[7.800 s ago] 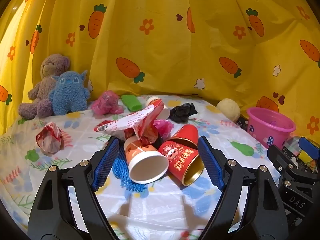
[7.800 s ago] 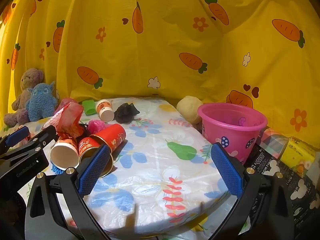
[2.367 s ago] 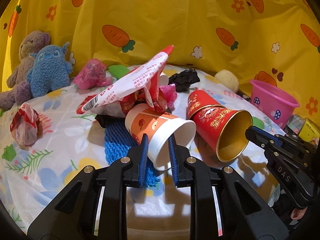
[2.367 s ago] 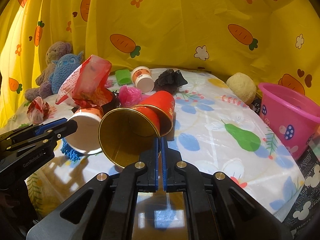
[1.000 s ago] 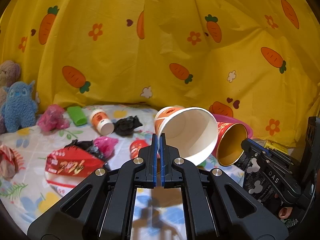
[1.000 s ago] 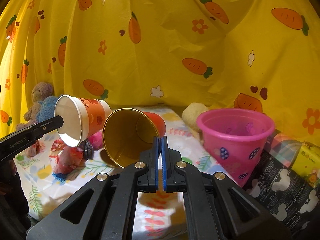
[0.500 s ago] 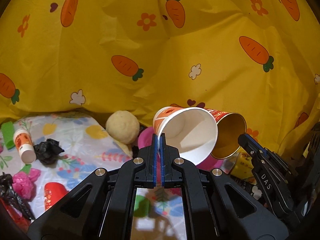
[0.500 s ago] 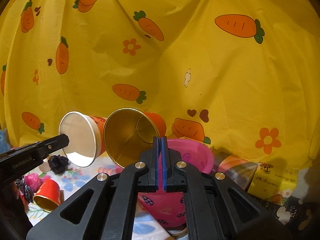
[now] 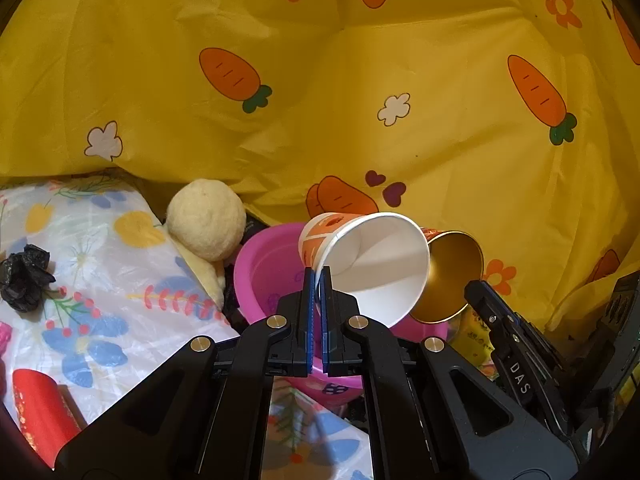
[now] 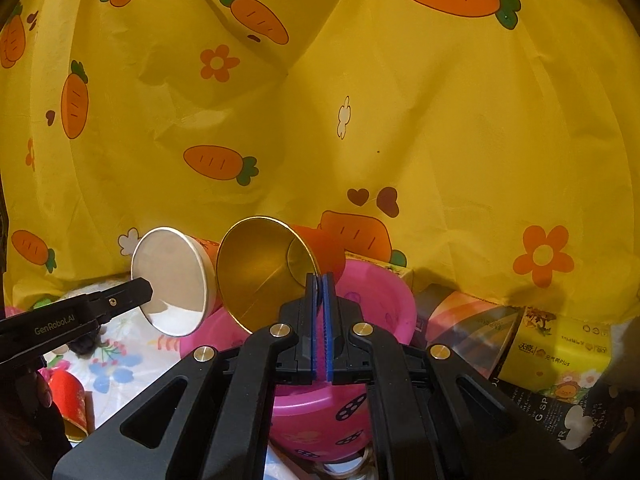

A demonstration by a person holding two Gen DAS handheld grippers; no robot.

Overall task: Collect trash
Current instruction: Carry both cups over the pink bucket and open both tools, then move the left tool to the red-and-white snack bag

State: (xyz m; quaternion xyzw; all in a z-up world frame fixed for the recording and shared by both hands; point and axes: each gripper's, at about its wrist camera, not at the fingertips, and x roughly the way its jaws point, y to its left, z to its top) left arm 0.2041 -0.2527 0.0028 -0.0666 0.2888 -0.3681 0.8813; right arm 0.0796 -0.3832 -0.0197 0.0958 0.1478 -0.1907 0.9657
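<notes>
My left gripper [image 9: 318,276] is shut on the rim of an orange-and-white paper cup [image 9: 368,260], held tilted over the pink bucket [image 9: 264,268]. My right gripper [image 10: 319,280] is shut on the rim of a red cup with a gold inside [image 10: 260,272], also held above the pink bucket [image 10: 376,300]. The two cups hang side by side, the gold one [image 9: 452,280] to the right of the white one [image 10: 172,280]. The left gripper's arm [image 10: 76,316] shows in the right wrist view.
A cream plush ball [image 9: 206,218] lies beside the bucket on the flowered tablecloth [image 9: 100,280]. A black crumpled bag [image 9: 24,276] and another red cup [image 9: 40,412] lie on the table. Yellow tissue packs [image 10: 560,344] and a dark printed bag [image 10: 532,412] sit right of the bucket. Carrot-print curtain [image 10: 400,120] hangs behind.
Both grippers have carried their cups right from the trash pile to above the pink bucket. The pile has slid out of view at left.
</notes>
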